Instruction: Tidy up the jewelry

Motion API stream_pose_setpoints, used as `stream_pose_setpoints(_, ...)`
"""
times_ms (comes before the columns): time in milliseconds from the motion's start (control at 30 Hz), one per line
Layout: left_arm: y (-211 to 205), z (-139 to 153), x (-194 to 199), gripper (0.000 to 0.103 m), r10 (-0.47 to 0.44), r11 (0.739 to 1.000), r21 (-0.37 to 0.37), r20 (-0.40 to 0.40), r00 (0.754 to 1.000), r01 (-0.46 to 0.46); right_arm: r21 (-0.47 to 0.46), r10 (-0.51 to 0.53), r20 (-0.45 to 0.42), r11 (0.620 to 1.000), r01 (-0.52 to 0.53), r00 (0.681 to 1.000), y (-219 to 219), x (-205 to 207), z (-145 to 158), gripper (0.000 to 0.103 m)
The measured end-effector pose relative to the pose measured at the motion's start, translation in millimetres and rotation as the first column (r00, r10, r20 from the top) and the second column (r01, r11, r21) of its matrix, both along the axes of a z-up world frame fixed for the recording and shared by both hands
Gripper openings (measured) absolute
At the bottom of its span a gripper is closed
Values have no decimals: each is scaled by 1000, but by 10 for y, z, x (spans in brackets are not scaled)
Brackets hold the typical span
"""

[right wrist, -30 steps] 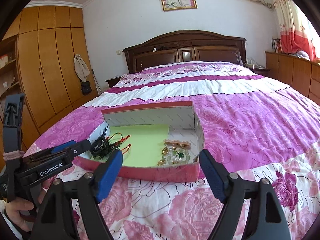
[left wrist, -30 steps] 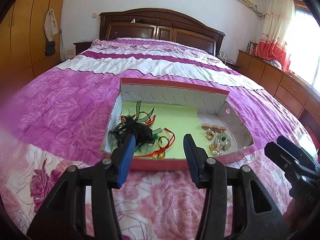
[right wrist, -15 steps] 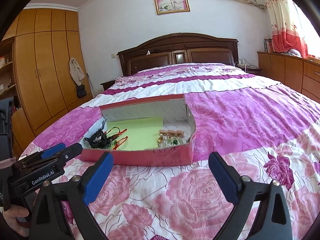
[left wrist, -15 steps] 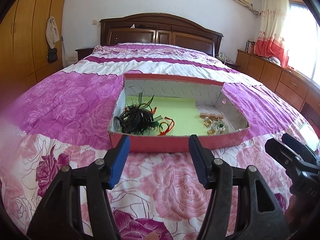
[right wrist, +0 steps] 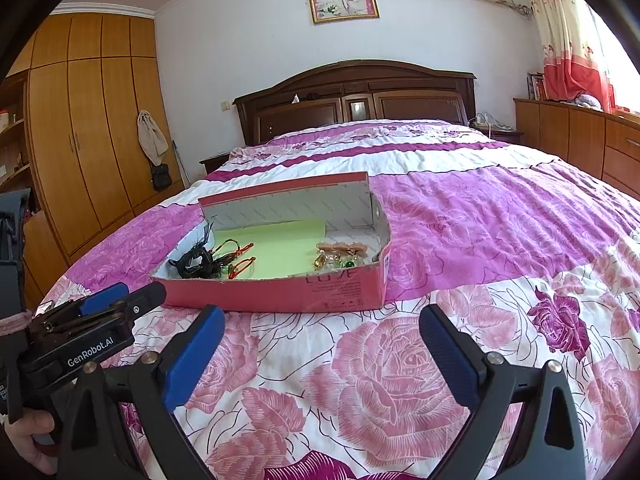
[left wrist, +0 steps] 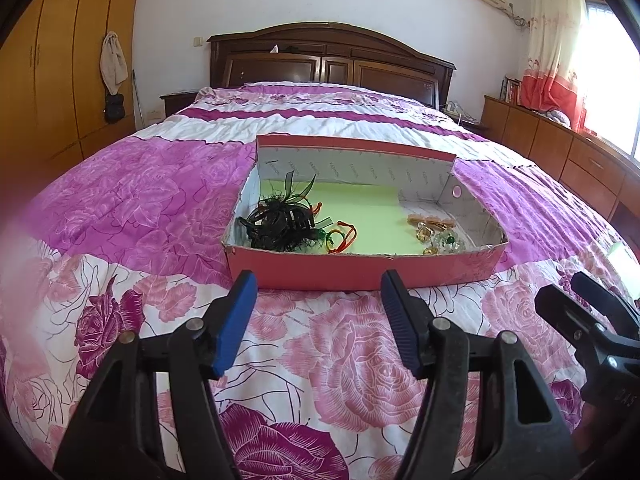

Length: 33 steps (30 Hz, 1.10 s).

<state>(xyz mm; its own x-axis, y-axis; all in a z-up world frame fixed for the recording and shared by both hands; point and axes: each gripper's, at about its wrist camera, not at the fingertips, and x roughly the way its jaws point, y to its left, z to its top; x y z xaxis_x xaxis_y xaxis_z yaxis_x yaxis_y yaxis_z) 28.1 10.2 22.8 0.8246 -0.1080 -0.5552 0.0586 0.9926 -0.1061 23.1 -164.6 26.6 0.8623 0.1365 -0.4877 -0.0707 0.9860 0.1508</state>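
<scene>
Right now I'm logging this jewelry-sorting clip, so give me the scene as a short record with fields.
surface: bedspread, pink and purple roses
container: red box, open, lying on the bedspread
box lining: green sheet
box left end: black hair accessories beside red cord bracelets
box right end: gold and crystal pieces
left gripper: open, empty, short of the box
right gripper: open, empty, short of the box

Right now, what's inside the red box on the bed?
The red box holds a green sheet, black hair clips, red-green bangles and gold-and-crystal pieces. Anything under the clips is hidden.
</scene>
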Motion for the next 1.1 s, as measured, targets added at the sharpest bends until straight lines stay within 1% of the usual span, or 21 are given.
stream_pose_setpoints(1100,23,15,16,57,8,1000,-6,2,1000,-8,-3,2,-4,1000,-2,1000,13,4,8,100)
